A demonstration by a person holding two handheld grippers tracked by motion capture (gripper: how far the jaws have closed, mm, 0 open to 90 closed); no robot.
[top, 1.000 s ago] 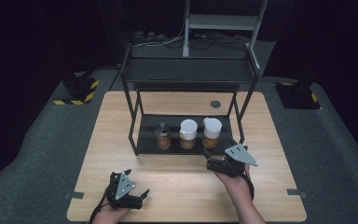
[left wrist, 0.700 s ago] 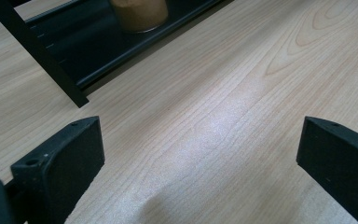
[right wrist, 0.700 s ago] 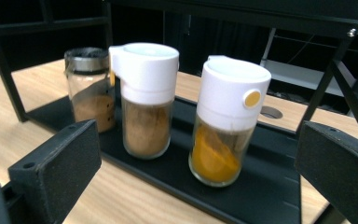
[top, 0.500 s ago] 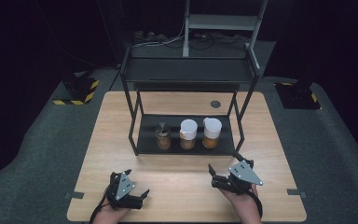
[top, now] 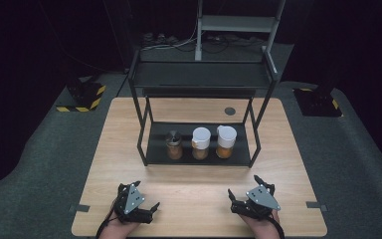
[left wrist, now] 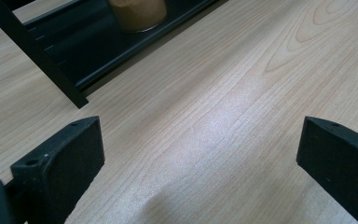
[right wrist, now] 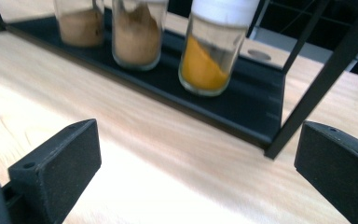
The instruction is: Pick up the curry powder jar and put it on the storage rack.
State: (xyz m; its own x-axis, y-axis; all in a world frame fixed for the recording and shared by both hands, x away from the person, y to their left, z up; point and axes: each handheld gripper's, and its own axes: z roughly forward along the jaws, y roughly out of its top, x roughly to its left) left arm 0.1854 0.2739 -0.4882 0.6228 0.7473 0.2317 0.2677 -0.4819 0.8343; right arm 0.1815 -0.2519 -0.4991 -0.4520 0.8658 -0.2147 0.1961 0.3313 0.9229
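the worktop [top: 199, 199], a pale wood slab, lies under both pairs of jaws, bare between them. ahead of the jaws stands a black two-tier rack [top: 199, 79], its lower tray [top: 199, 158] resting on the worktop. three jars stand in a row on that tray: a dark-lidded jar [top: 173, 145] of brown powder, a white-lidded jar [top: 201, 143] of tan powder beside it, and a second white-lidded jar [top: 226, 142] holding orange powder. in the right gripper view the orange jar sits ahead of the jaws and a little toward the right one, the other two ahead toward the left one, and a rack leg [right wrist: 317, 84] rises just before the right jaw. in the left gripper view the tray edge runs well ahead of the jaws, with one jar base at the top. the left gripper [top: 142, 208] rests near the worktop's near edge, jaws spread wide and empty. the right gripper [top: 251, 191] sits likewise near that edge, jaws wide and empty, well apart from the left
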